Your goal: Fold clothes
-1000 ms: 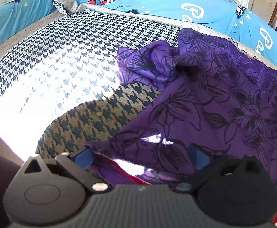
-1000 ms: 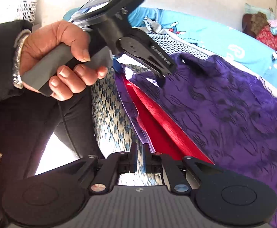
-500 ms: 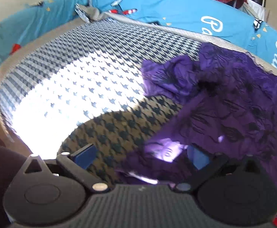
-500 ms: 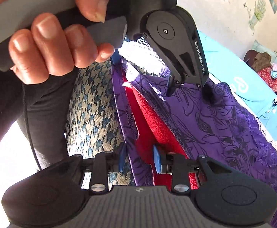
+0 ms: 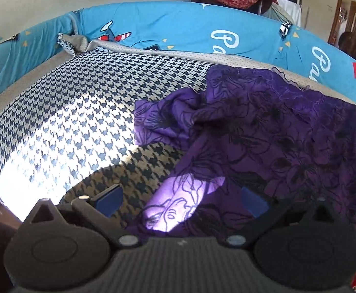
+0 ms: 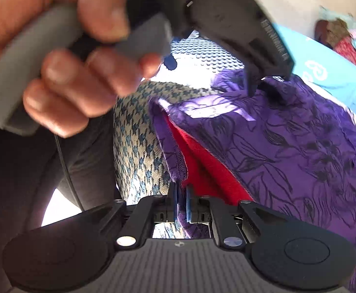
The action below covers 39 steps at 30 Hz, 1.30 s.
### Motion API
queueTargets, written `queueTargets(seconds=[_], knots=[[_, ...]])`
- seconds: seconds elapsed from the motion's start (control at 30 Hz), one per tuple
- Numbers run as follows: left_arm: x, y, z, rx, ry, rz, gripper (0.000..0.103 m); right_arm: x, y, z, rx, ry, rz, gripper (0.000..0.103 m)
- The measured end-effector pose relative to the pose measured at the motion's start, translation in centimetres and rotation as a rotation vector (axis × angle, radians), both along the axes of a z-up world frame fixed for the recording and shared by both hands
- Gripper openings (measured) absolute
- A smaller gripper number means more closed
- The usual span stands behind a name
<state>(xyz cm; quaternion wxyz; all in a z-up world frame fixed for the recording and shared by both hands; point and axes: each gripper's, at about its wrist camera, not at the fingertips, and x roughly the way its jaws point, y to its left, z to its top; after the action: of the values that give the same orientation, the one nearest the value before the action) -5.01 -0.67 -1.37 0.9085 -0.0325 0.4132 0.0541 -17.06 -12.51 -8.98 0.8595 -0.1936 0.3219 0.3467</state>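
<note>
Purple floral-print garment [image 5: 263, 131] lies crumpled on the houndstooth-patterned bed cover [image 5: 85, 112], red fabric [image 6: 209, 168] beneath its near edge. Right gripper [image 6: 181, 201] is closing on that purple hem. Left gripper [image 5: 181, 199] stands wide apart over the garment, gripping nothing.

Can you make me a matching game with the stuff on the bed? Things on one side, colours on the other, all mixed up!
Things:
1. flowery garment
2. bed cover
3. long cushion
4. lining inside the garment

Colours:
A. bright blue with white letters
B. red
C. purple with dark flowers
D. navy and white houndstooth checks

Right pairs: 1-C, 2-D, 3-A, 4-B
</note>
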Motion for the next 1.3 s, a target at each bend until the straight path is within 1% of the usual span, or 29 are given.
queueTargets(seconds=[0.13,0.23,0.33,0.37,0.43,0.47,0.5,0.6,0.7,0.8,0.87,0.97,1.03,1.07,1.1,1.13,1.17,1.2,1.3], knots=[[0.1,-1.6,-1.4,-0.003,0.031,-0.066,0.103,-1.3,-3.3,1.9,0.058,0.014,-0.068,0.01],[0.0,-2.6,-2.3,-0.007,0.05,-0.108,0.103,-2.4,-5.9,2.7,0.056,-0.007,-0.153,0.01],[-0.2,-3.3,-2.6,-0.005,0.056,-0.143,0.103,-2.9,-8.9,3.2,0.042,-0.03,-0.27,0.011],[-0.3,-3.6,-2.7,-0.004,0.058,-0.155,0.103,-3.0,-9.9,3.5,0.034,-0.042,-0.305,0.013],[-0.4,-3.8,-2.6,-0.016,0.057,-0.173,0.103,-3.1,-11.7,4.1,0.011,-0.068,-0.354,0.021],[-0.4,-4.0,-2.5,-0.018,0.058,-0.183,0.103,-3.1,-12.5,4.5,-0.002,-0.082,-0.374,0.029],[-0.4,-4.1,-2.6,-0.017,0.061,-0.192,0.103,-3.0,-13.3,4.8,-0.017,-0.09,-0.386,0.031],[-0.4,-4.4,-2.9,-0.017,0.075,-0.208,0.103,-2.2,-15.4,5.3,-0.074,-0.095,-0.385,0.04],[-0.5,-4.7,-3.1,-0.019,0.081,-0.227,0.103,-1.2,-17.1,5.5,-0.116,-0.081,-0.361,0.045],[-0.6,-4.8,-3.1,-0.019,0.08,-0.241,0.103,0.2,-18.5,4.7,-0.151,-0.006,-0.335,0.046],[-0.6,-4.8,-3.1,-0.021,0.082,-0.243,0.103,0.7,-19.1,4.2,-0.153,0.034,-0.325,0.046],[-0.6,-4.9,-3.3,-0.017,0.092,-0.243,0.103,0.9,-19.4,3.6,-0.15,0.065,-0.309,0.046],[-0.5,-5.1,-3.5,-0.012,0.095,-0.246,0.103,0.8,-19.3,3.4,-0.149,0.062,-0.304,0.044],[-0.5,-5.2,-3.5,-0.009,0.096,-0.248,0.103,0.7,-19.3,3.4,-0.148,0.059,-0.301,0.035],[-0.5,-5.3,-3.6,-0.007,0.096,-0.249,0.103,0.7,-19.2,3.4,-0.144,0.059,-0.299,0.024],[-0.5,-5.4,-3.6,-0.008,0.095,-0.25,0.103,0.7,-19.2,3.4,-0.136,0.065,-0.297,0.018],[-0.5,-5.4,-3.6,-0.009,0.094,-0.251,0.103,0.6,-19.2,3.4,-0.125,0.066,-0.299,0.006],[-0.5,-5.4,-3.6,-0.011,0.094,-0.251,0.103,0.5,-19.2,3.5,-0.115,0.056,-0.306,0.002],[-0.6,-5.4,-3.7,-0.015,0.094,-0.253,0.103,0.3,-19.5,4.1,-0.086,0.015,-0.352,0.001]])
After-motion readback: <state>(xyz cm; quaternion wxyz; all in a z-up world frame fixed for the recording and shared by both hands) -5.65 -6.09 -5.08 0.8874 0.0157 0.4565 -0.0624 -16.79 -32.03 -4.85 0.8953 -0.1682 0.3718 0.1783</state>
